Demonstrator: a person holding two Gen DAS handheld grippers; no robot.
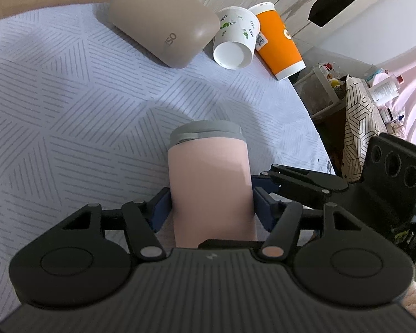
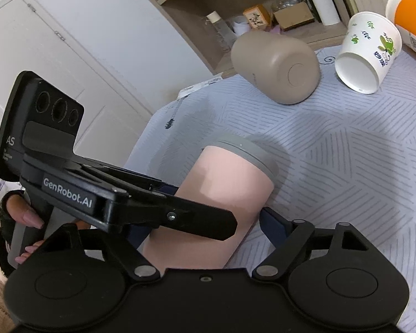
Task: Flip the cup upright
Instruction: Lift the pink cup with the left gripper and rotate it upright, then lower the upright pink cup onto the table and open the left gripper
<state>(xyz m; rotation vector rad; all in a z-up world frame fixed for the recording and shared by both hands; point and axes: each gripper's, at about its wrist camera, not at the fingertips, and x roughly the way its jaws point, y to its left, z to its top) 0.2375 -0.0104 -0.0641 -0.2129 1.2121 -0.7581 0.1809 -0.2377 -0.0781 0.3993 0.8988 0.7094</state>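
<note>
The pink cup [image 1: 210,188] with a grey lid [image 1: 205,133] lay clamped between the blue pads of the left gripper [image 1: 212,208], above the striped tablecloth [image 1: 69,111]. The right gripper [image 2: 205,230] straddled it too; whether its fingers pressed it I cannot tell. Beyond lay a beige tumbler [image 1: 163,19], a white paper cup [image 1: 235,38] and an orange cup [image 1: 277,38].

The pink cup [image 1: 209,186], capped by a grey lid [image 1: 205,133], is clamped between the blue pads [image 1: 264,208] of the left gripper [image 1: 212,208] above the patterned tablecloth [image 1: 69,105]. The right gripper [image 1: 305,181] is seen reaching in beside the cup. Farther off, a beige container [image 1: 163,19], a white paper cup [image 1: 235,38] and an orange cup [image 1: 277,41] are seen lying on their sides.
</note>
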